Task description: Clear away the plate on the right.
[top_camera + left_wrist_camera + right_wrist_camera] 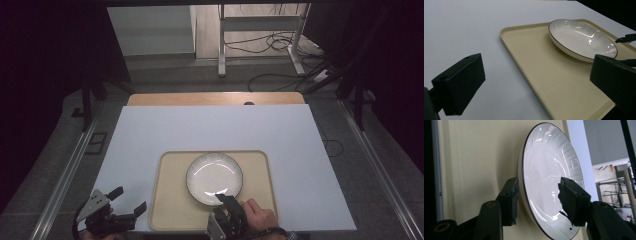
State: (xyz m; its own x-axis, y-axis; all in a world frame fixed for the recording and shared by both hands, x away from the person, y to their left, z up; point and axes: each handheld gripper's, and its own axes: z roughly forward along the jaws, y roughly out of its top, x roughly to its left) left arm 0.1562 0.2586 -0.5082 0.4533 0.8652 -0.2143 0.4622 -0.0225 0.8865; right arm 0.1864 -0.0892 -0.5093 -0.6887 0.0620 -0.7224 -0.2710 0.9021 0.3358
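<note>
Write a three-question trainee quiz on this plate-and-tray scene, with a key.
1. True or false: the plate lies on the beige tray.
2. Which tool straddles the plate's rim: A the left tool, B the right tool?
3. Fill in: the tray rests on a ____ sheet.

Key: 1 true. 2 B; one jaw sits under the rim and the other over the plate's face, with a gap showing. 3 white.

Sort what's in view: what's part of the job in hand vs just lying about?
In the job:
- white plate, its near rim between the right gripper fingers
- beige tray that the plate sits on

Lying about:
- left gripper, open, off the tray's left edge
- white table cover
- floor cables and desk frame beyond the table
</note>
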